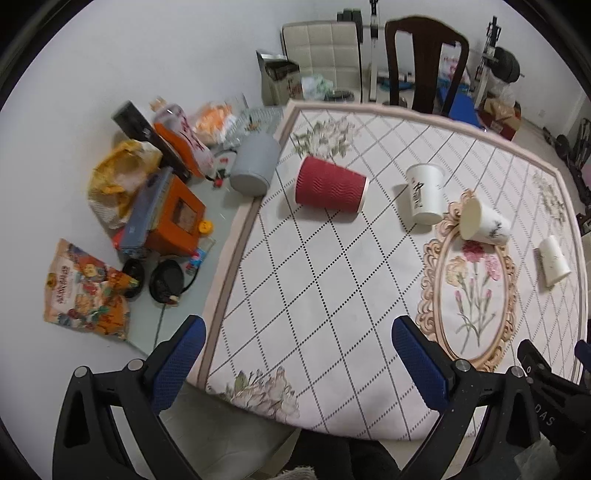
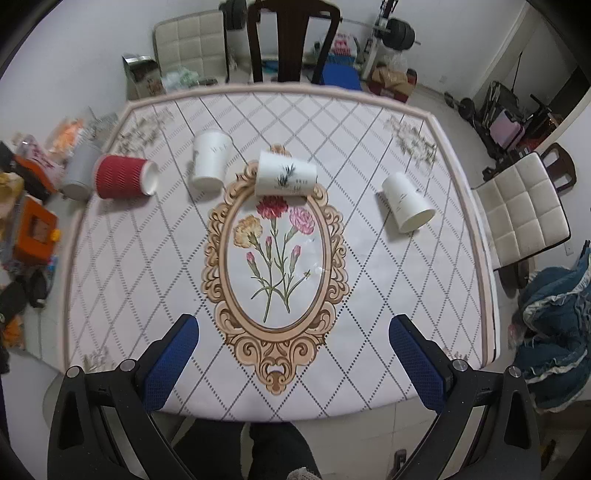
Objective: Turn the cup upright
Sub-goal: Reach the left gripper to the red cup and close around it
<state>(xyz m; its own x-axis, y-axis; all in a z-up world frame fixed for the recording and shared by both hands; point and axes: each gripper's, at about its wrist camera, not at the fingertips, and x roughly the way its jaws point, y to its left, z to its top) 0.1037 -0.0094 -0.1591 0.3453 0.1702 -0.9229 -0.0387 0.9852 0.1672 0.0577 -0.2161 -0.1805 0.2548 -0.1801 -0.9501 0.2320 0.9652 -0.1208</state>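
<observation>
A lived-in room of a home is shown. A table covered with a flower-printed, diamond-patterned cloth (image 2: 369, 295) is flanked by a dark wooden chair (image 2: 291, 40) and cream padded chairs (image 2: 524, 210). Snack bags and orange boxes (image 1: 177, 218) are heaped on the floor, and a barbell with black weight plates (image 2: 399, 33) is kept by the far wall.

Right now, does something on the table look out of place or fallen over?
Yes. All four cups lie on their sides on the table: the red cup at the left, then three white cups in a row. Nothing looks spilled. Both grippers are open, empty.
</observation>
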